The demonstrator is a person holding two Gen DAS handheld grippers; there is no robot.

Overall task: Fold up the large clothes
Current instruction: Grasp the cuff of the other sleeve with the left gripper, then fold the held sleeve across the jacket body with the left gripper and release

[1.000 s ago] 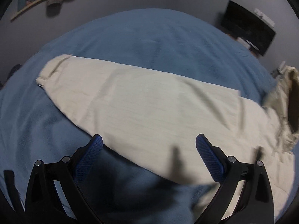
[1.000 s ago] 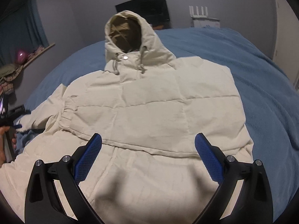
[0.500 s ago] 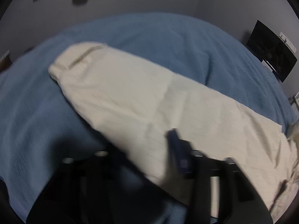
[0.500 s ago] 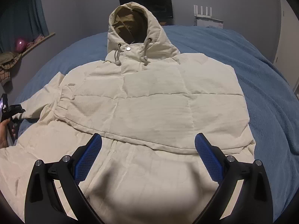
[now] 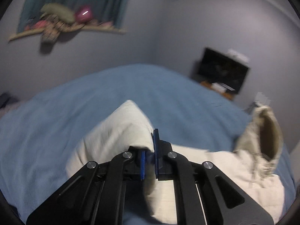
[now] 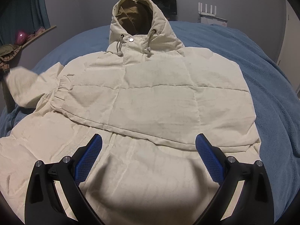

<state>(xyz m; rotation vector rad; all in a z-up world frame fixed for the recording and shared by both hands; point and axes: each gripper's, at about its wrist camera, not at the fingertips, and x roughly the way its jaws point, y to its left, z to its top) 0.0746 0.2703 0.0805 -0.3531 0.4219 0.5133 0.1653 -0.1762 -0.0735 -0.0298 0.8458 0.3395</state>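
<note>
In the left wrist view, our left gripper (image 5: 150, 157) has just been closing, and its blue pads now pinch a fold of the cream sleeve (image 5: 120, 131). We hold it there, we judge, so that the sleeve can be carried in across the body of the jacket. The sleeve stands up off the blue bedspread (image 5: 56, 116) in a blurred hump, its far end peaked. To the right lies the hood (image 5: 266, 131), its brown lining showing.

In the right wrist view, our right gripper (image 6: 149, 159) hangs with its jaws wide apart and nothing between them, just over the near hem, probably ready to steady or take the lower edge. The jacket (image 6: 150, 97) lies front up in the middle of the bed, hood at the far end. It is a pale, quilted, puffy coat with drawcords and a snap at the collar. On the left the raised sleeve shows as a blur; the right side already lies folded in with a straight edge.
</note>
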